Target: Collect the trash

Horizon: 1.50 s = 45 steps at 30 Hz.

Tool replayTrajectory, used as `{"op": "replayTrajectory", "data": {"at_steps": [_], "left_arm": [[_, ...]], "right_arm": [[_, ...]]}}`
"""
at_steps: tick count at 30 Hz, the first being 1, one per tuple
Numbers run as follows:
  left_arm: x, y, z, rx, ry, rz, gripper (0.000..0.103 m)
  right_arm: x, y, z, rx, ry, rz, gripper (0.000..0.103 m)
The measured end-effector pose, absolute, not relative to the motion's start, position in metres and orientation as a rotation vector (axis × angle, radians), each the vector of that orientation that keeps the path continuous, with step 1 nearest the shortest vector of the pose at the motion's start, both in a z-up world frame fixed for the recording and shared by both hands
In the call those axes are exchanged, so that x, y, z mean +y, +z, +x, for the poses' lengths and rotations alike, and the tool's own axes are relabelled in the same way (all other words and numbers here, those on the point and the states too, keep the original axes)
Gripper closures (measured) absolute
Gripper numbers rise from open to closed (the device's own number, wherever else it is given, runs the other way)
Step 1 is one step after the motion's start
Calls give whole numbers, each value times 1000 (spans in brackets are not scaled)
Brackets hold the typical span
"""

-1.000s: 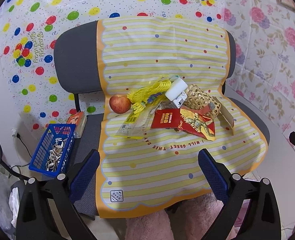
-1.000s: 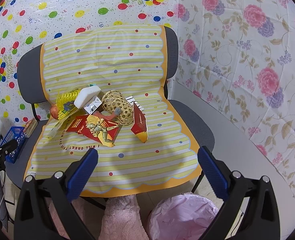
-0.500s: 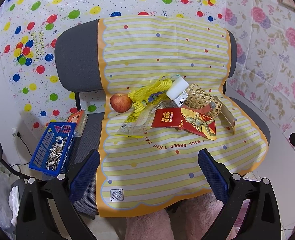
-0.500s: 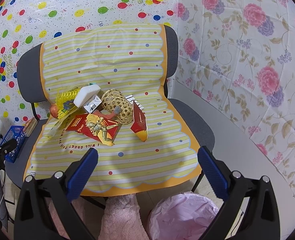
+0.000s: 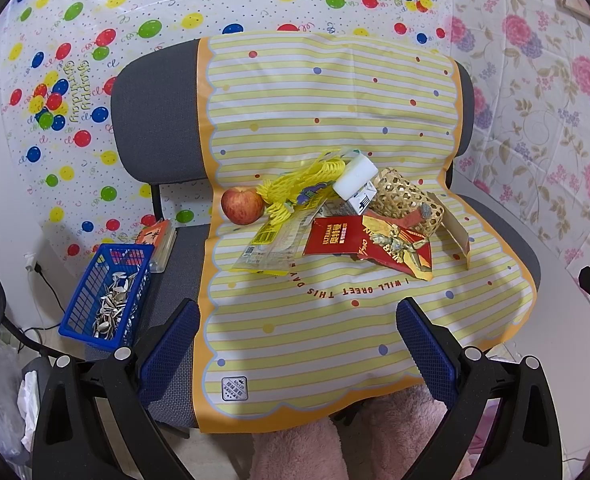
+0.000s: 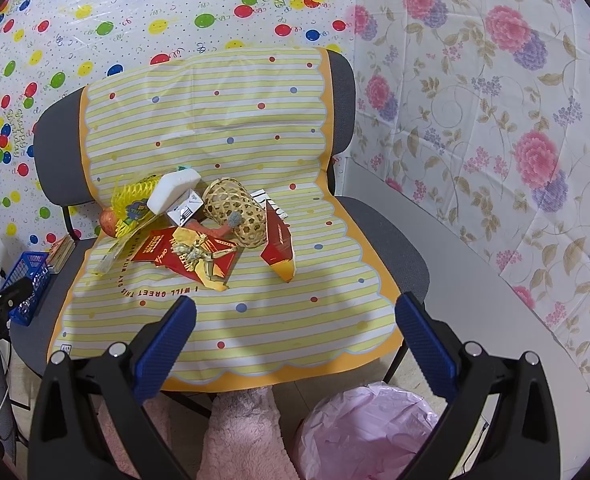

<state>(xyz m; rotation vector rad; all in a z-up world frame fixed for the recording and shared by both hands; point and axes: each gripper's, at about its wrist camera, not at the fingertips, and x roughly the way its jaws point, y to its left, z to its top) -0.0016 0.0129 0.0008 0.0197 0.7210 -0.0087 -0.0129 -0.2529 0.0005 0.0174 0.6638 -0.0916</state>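
A heap of trash lies on a striped yellow cloth (image 5: 327, 320) draped over a grey chair: a red wrapper (image 5: 371, 240) (image 6: 191, 252), a yellow net (image 5: 299, 184), a clear yellow packet (image 5: 275, 240), a white block (image 5: 355, 178) (image 6: 173, 194), a small carton (image 6: 185, 210), a woven basket (image 5: 407, 204) (image 6: 237, 210) and a red-yellow box (image 6: 279, 248). An apple (image 5: 242, 205) sits at the heap's left. A bin with a pink bag (image 6: 371, 432) stands below the chair's front right. My left gripper (image 5: 297, 344) and right gripper (image 6: 295, 340) are open and empty, short of the heap.
A blue basket (image 5: 107, 292) of scraps sits on a second grey seat at the left, with a small orange box (image 5: 155, 238) behind it. Balloon and flower sheets cover the walls. Pink fluffy fabric (image 6: 243, 436) shows below the chair's front edge.
Both views have shifted very slightly; the heap sits a little lower and closer in frame. Nothing was grasped or moved.
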Motion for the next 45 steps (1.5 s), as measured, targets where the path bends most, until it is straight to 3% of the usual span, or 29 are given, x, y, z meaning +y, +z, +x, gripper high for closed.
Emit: {"op": "replayTrajectory", "data": {"at_steps": [33,45], "left_arm": [[15,0,-2,726,-3,21,6],[26,-21,25,791,-2,-4,7]], "right_arm": [[-251,-6,-13,666,-89,20,6],[-248,-41,37,694,-35,-11,6]]}}
